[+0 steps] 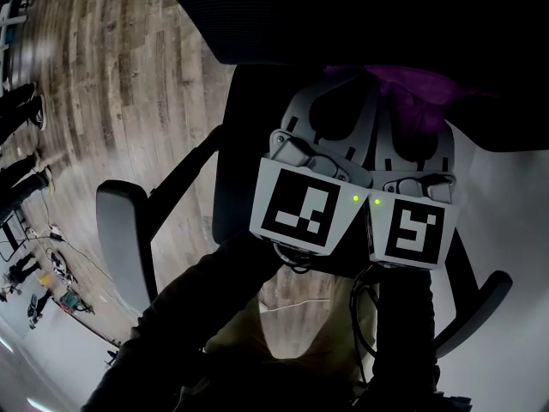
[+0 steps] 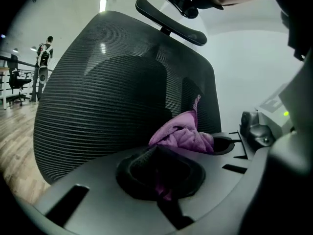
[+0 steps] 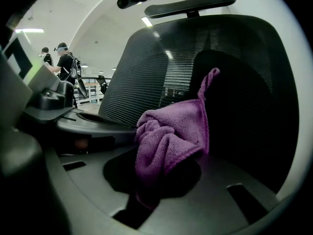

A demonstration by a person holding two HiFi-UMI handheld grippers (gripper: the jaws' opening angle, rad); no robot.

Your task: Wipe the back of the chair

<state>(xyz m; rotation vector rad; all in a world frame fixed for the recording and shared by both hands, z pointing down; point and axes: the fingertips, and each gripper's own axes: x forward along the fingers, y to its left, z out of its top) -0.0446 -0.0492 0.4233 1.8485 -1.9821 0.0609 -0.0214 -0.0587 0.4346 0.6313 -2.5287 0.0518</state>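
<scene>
The black mesh chair back [image 2: 112,82] with its headrest [image 2: 171,21] fills the left gripper view, and this chair back [image 3: 161,67] stands just as close in the right gripper view. A crumpled purple cloth [image 3: 168,136] rests against the mesh. My right gripper [image 3: 156,180] is shut on it. My left gripper [image 2: 164,175] is shut too, with a strip of the same cloth [image 2: 183,133] pinched in its jaws. In the head view both grippers are side by side, left [image 1: 339,93] and right [image 1: 412,110], with the cloth [image 1: 420,88] at their tips under the dark chair back [image 1: 343,15].
Grey armrests stick out at the left [image 1: 120,230] and the right [image 1: 480,307]. The chair stands on a wood-plank floor [image 1: 129,75]. People [image 3: 66,65] stand far off by desks and other chairs [image 2: 17,80].
</scene>
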